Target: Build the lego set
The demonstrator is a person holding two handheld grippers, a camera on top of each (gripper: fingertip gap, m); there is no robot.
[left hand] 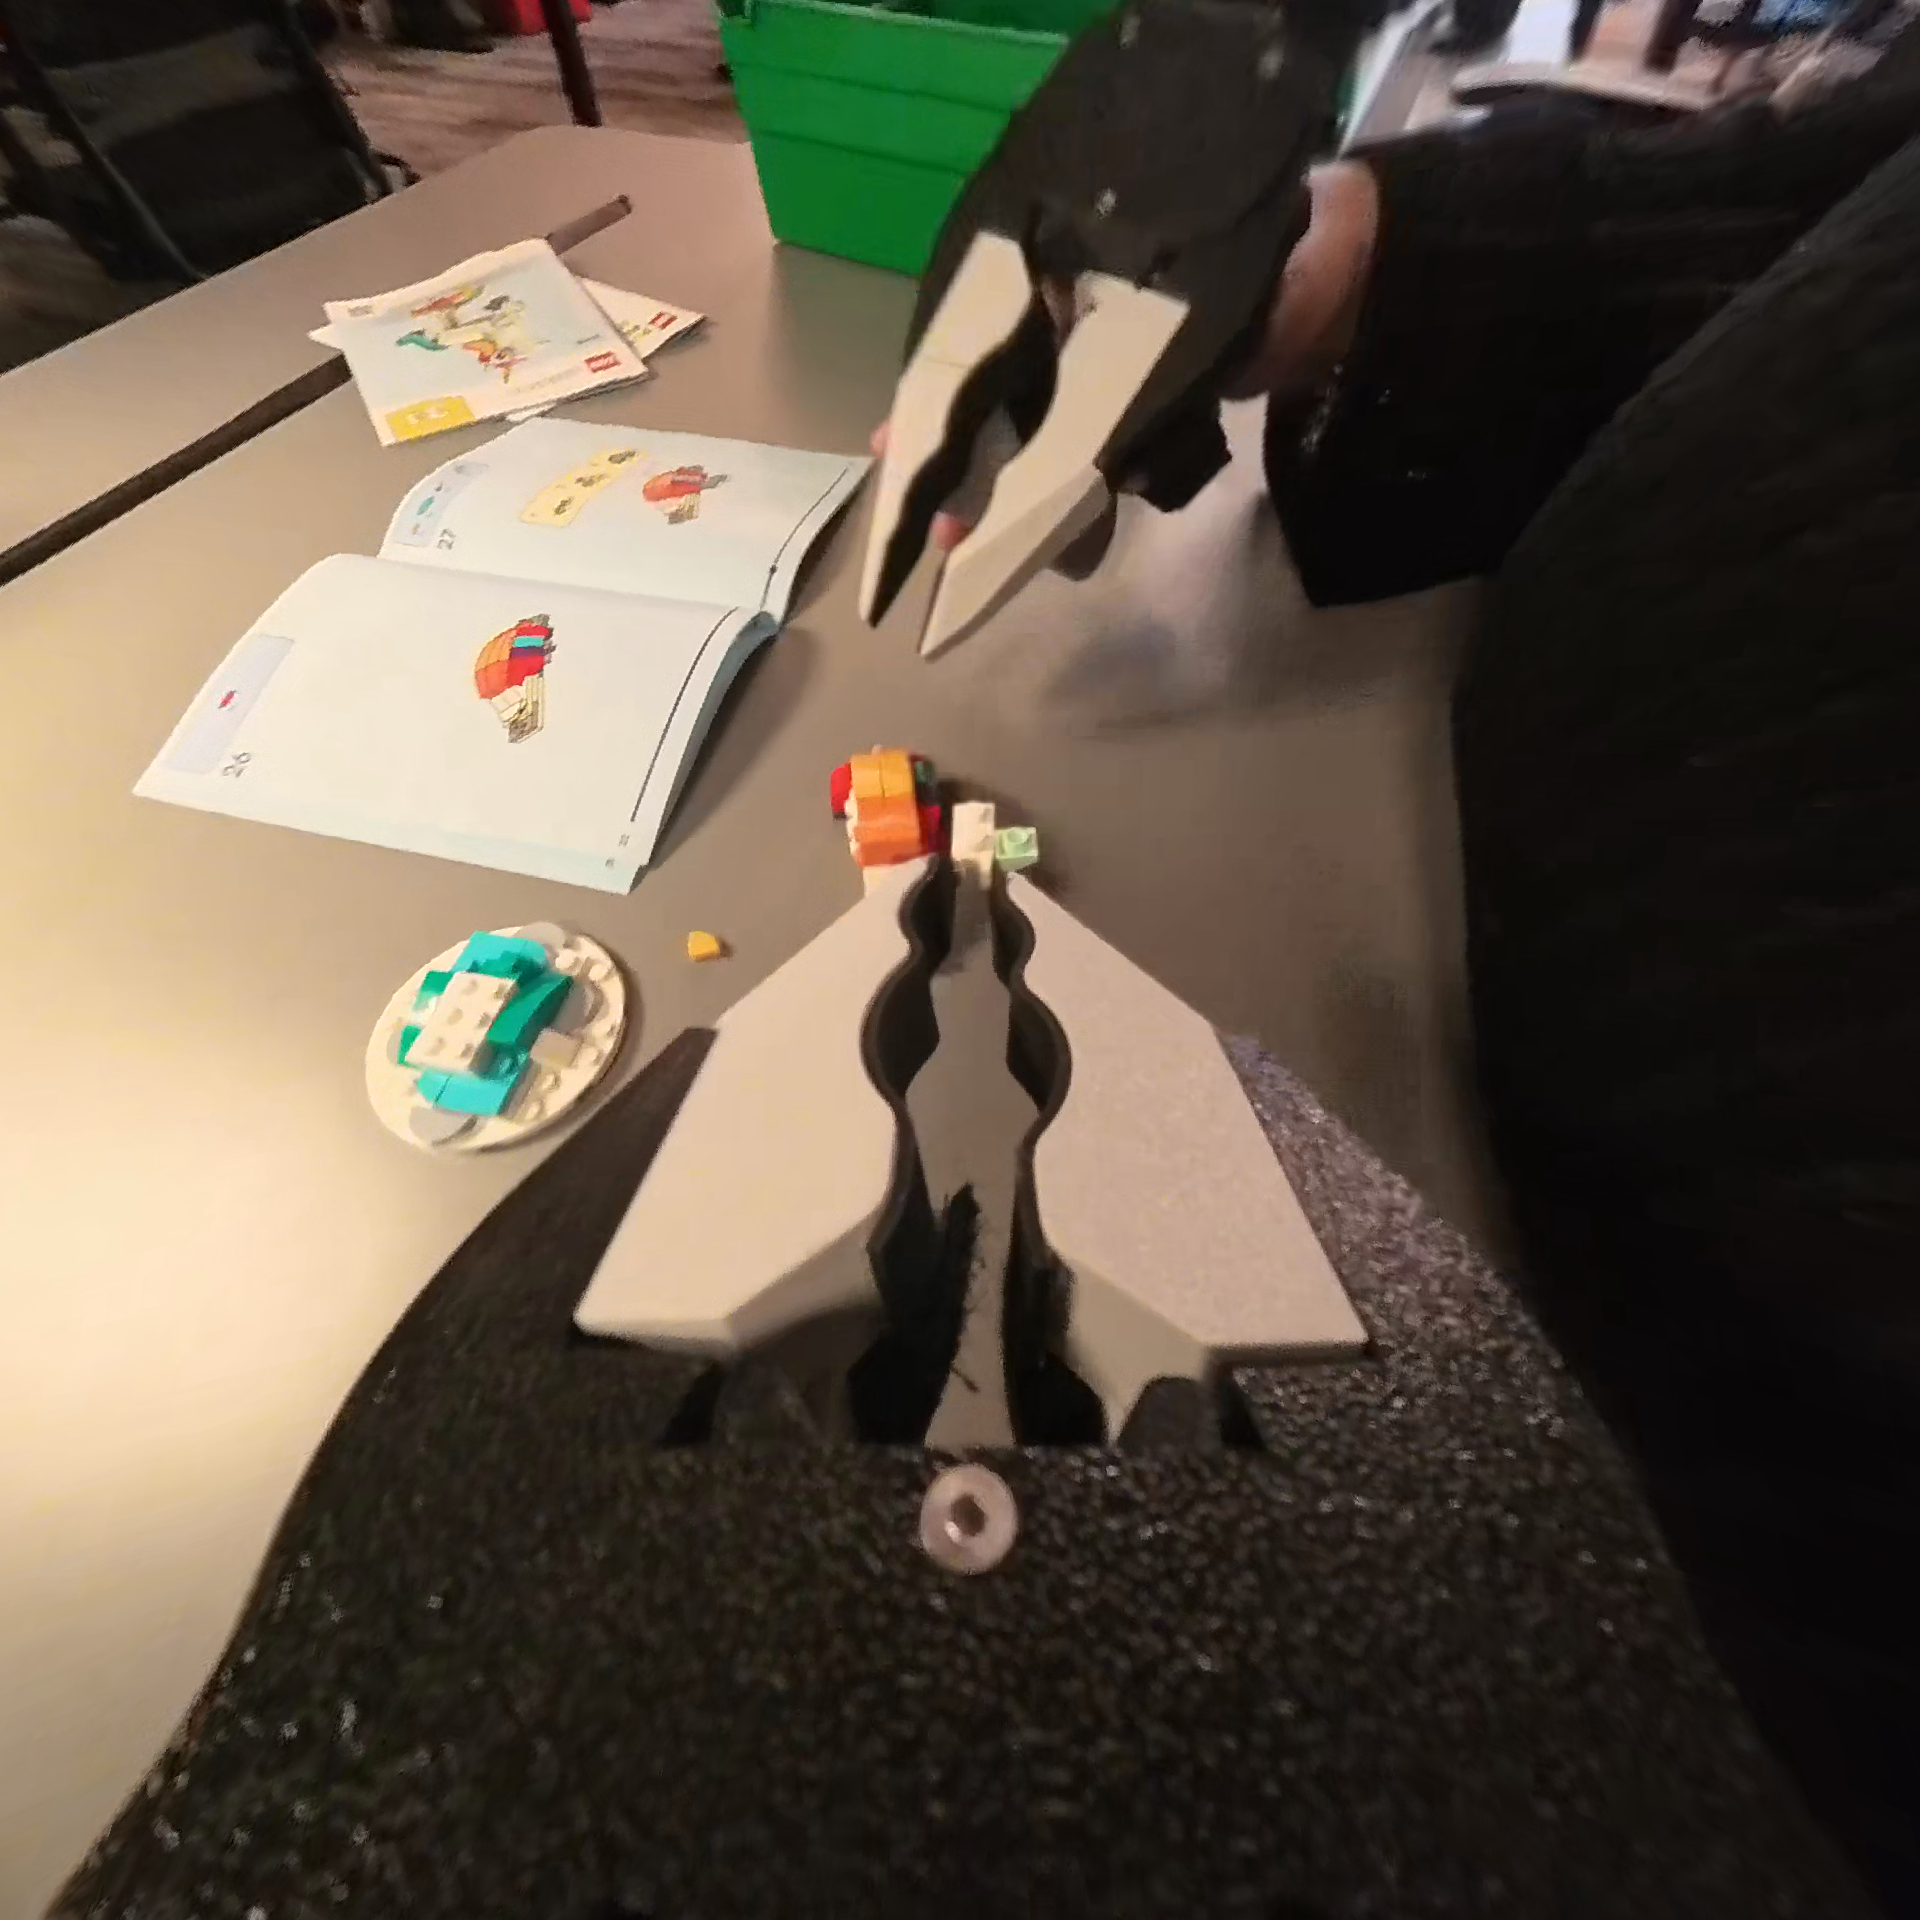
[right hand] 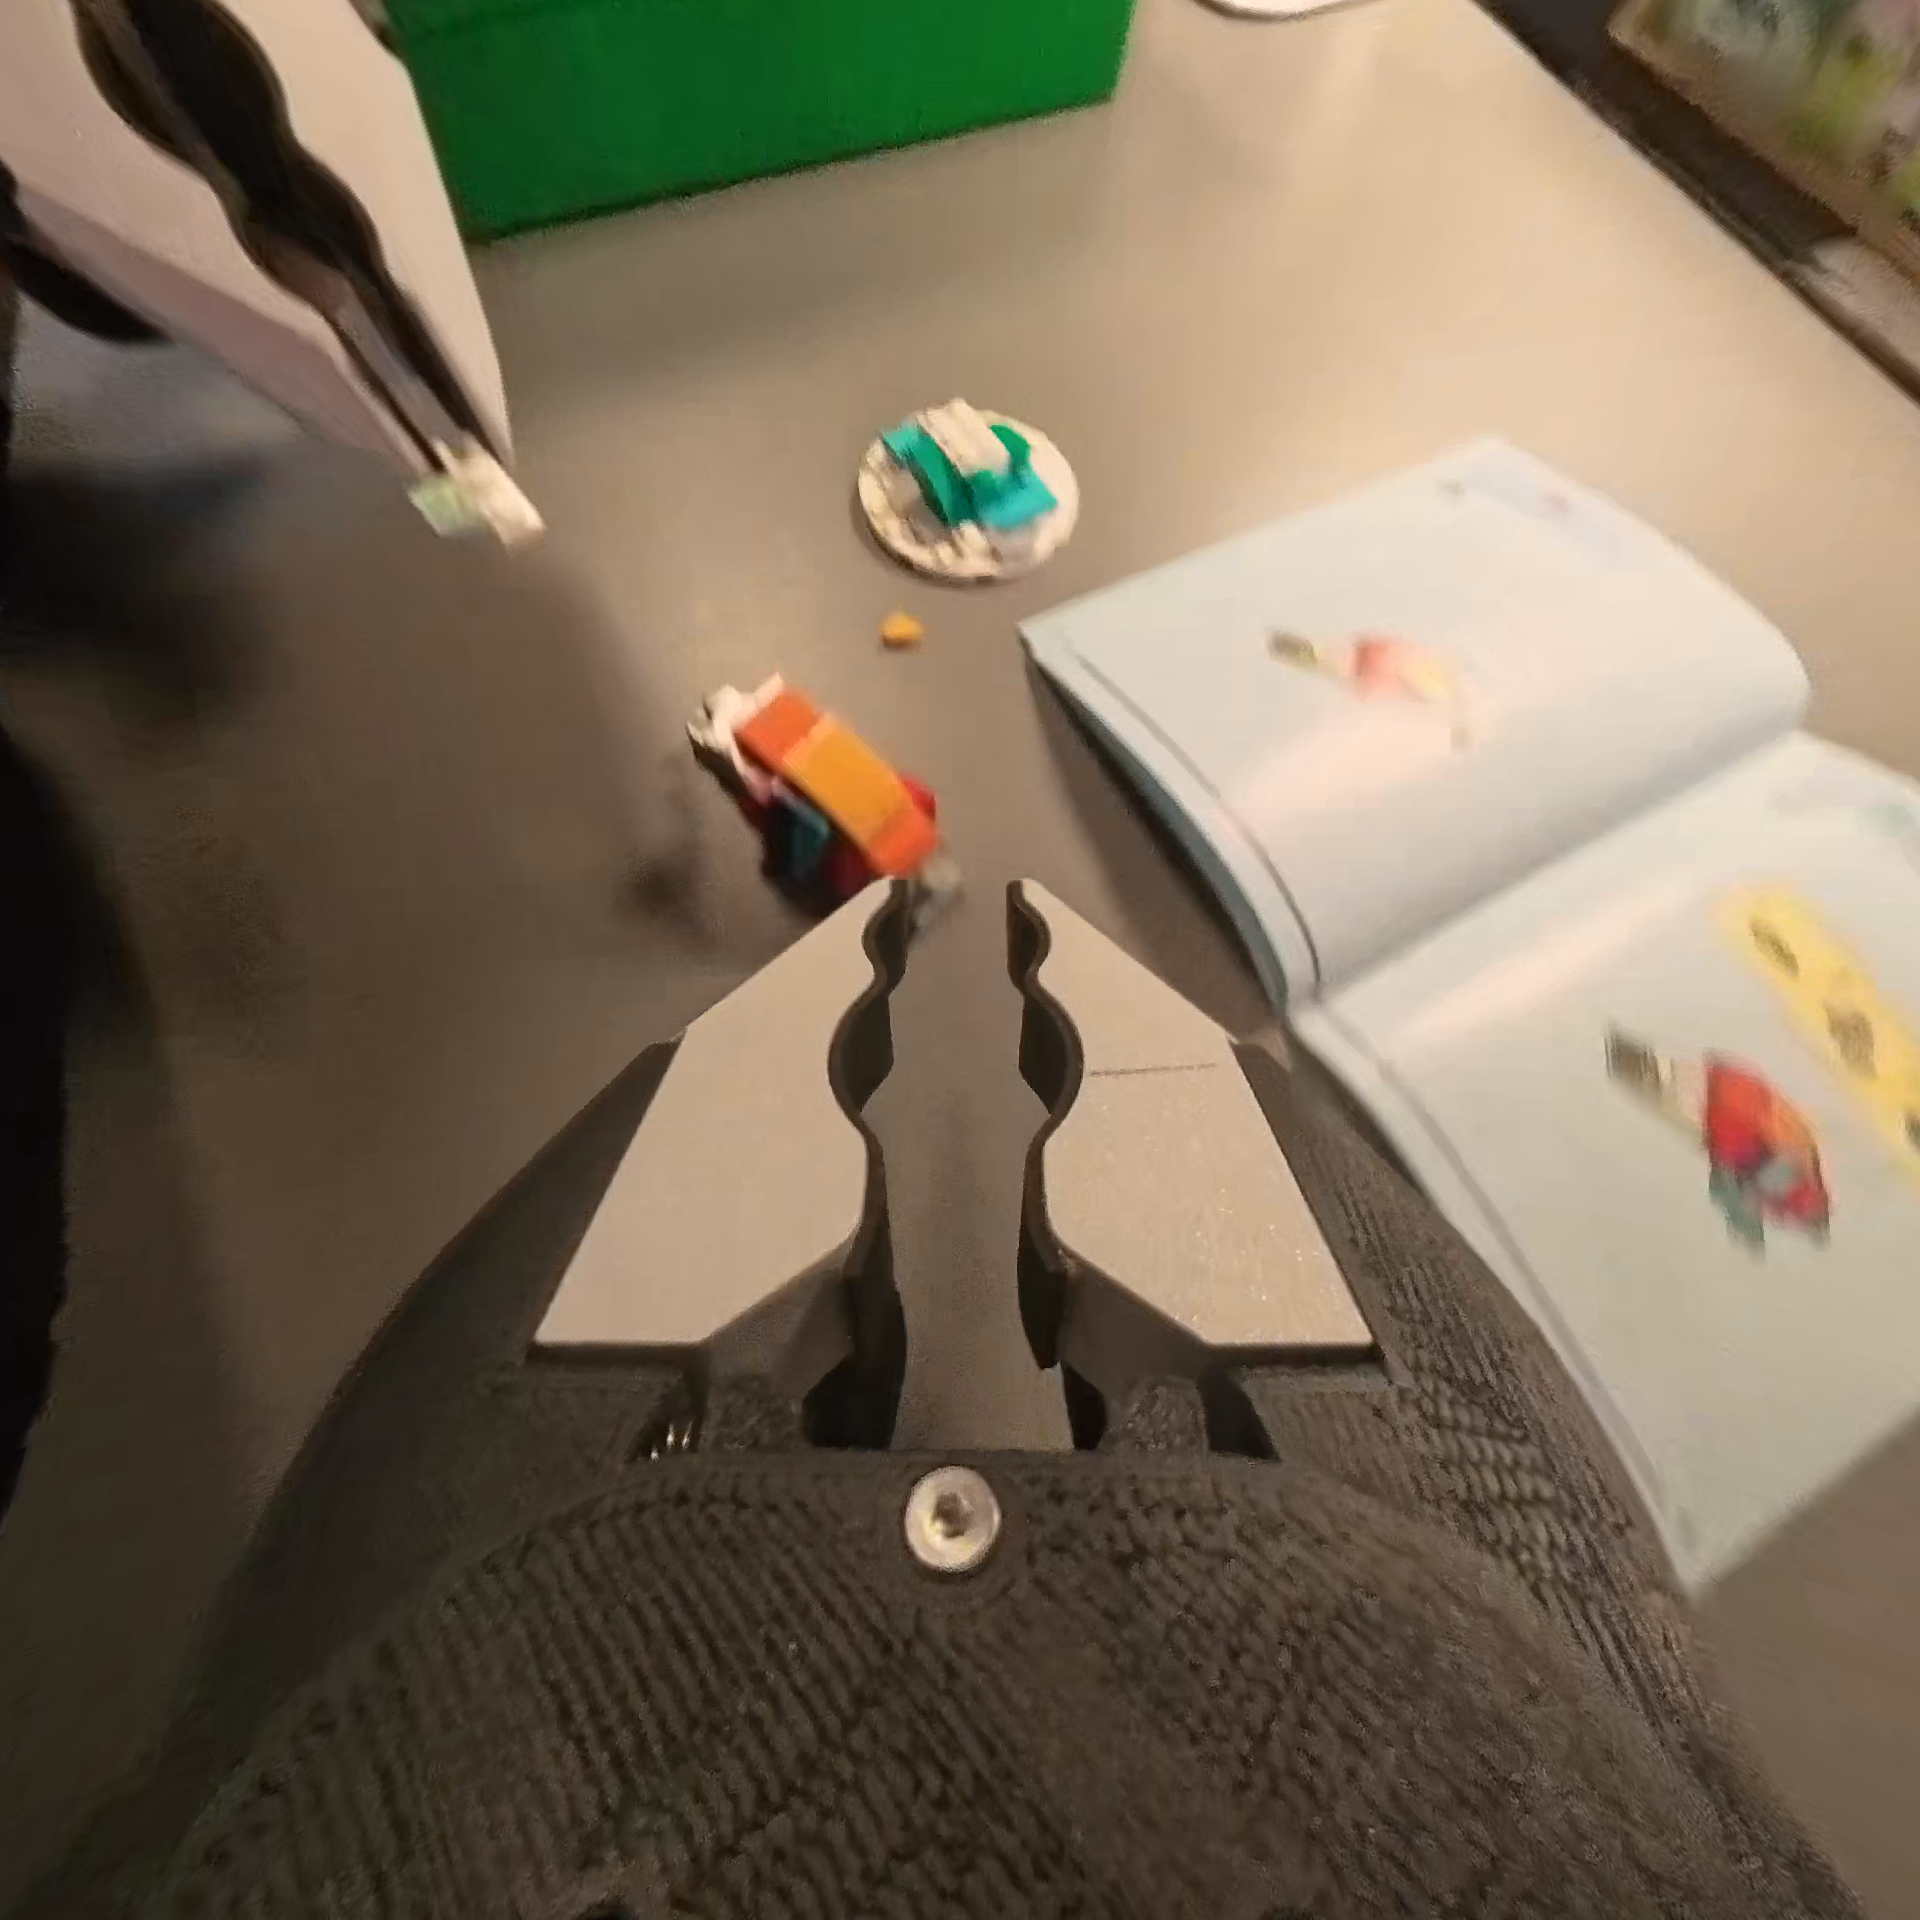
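At the tips in the left wrist view, the left gripper (left hand: 971, 883) pinches a small white-and-green piece (left hand: 989, 836) above the orange-and-red assembly (left hand: 888, 810). In the right wrist view, the right gripper (right hand: 951, 899), spread and empty, should steady that assembly (right hand: 821, 795) before pressing.

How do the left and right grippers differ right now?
The left gripper is shut on a small white-and-green piece; the right gripper is open and empty. The left gripper holds its piece in the air; the right gripper's tips are near the orange build on the table. Both have grey fingers with wavy inner edges.
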